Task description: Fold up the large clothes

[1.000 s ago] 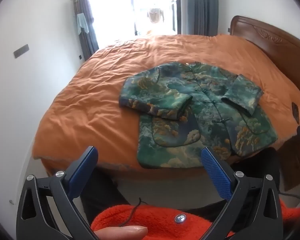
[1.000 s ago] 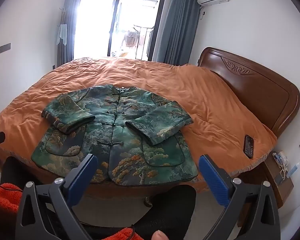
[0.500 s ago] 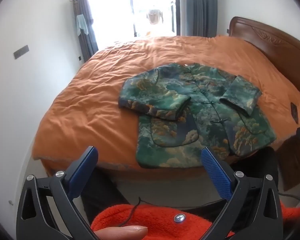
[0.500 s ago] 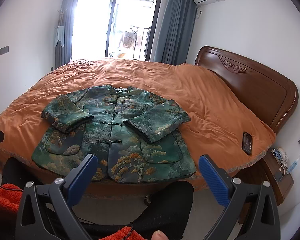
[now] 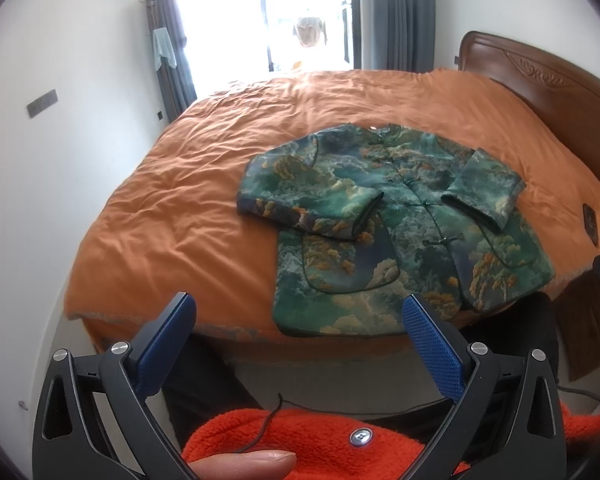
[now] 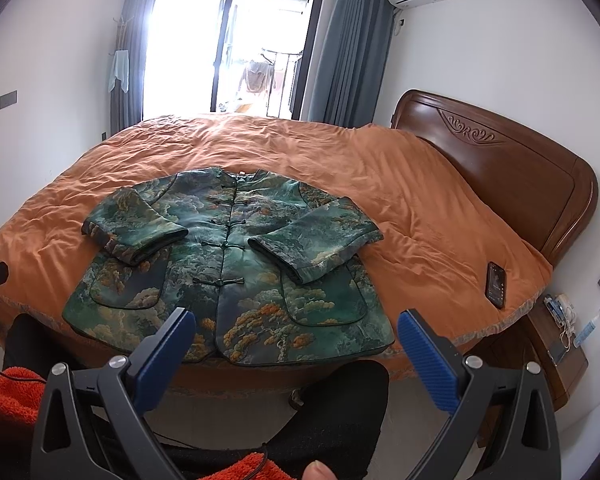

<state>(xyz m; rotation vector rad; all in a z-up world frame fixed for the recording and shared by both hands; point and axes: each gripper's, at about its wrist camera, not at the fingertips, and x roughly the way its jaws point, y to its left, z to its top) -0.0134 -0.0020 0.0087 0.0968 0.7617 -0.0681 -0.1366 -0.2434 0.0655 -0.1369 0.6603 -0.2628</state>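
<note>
A green jacket (image 5: 396, 224) (image 6: 228, 264) with a cloud and tree print lies front up on the orange bed cover (image 5: 204, 192) (image 6: 420, 208), hem at the near edge. Both sleeves are folded in across the chest. Its frog buttons run down the middle, fastened. My left gripper (image 5: 300, 320) stands open, held back from the bed's near edge, nothing between its blue pads. Off the bed as well, my right gripper (image 6: 296, 332) is open and empty, below the hem.
A dark phone (image 6: 496, 284) lies on the bed's right edge. The wooden headboard (image 6: 512, 176) rises at the right, with a nightstand (image 6: 560, 344) beside it. A person's dark-trousered legs (image 6: 332, 408) and orange fleece sleeves (image 5: 324, 436) fill the near space. A bright balcony door (image 6: 228, 48) is behind.
Both grippers have drawn back and lifted slightly, so the jacket sits a little farther away in both views. The jacket has not moved. Both grippers stay open.
</note>
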